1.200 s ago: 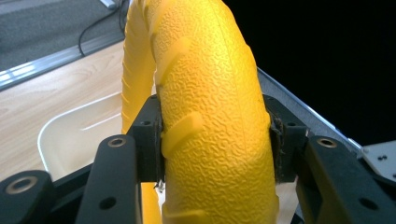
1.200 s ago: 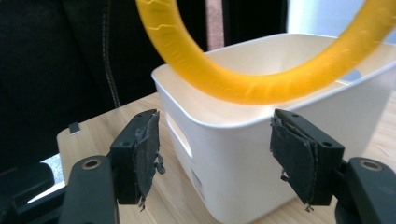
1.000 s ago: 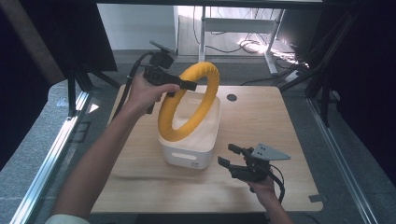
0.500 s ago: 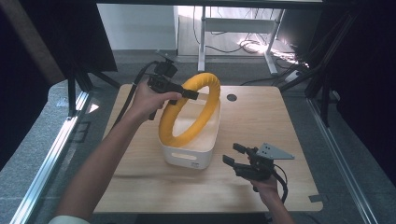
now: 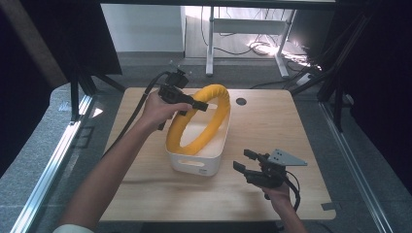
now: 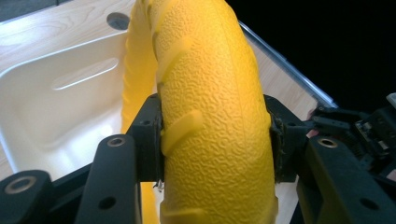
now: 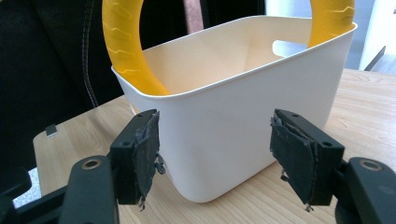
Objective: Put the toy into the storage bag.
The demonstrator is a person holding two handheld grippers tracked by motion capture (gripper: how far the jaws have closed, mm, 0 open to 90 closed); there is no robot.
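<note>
A thick yellow textured ring (image 5: 204,124) leans tilted in the white plastic bin (image 5: 201,162) at the table's middle, its lower arc inside the bin and its top above the rim. My left gripper (image 5: 201,104) is shut on the ring's upper part; in the left gripper view both pads (image 6: 152,135) press the ring (image 6: 215,121), with the bin's inside (image 6: 60,107) below. My right gripper (image 5: 245,161) hovers open just right of the bin's near corner. In the right gripper view its pads (image 7: 144,154) stand wide apart, facing the bin's wall (image 7: 224,121), and the ring (image 7: 123,44) rises behind.
The wooden table (image 5: 272,121) has a round cable hole (image 5: 241,101) behind the bin. Bare tabletop lies left and right of the bin. A desk frame and cables (image 5: 262,46) stand on the floor beyond the table.
My left hand has lowered the ring, so that it sits deeper in the bin and leans flatter. The right gripper has stayed where it was.
</note>
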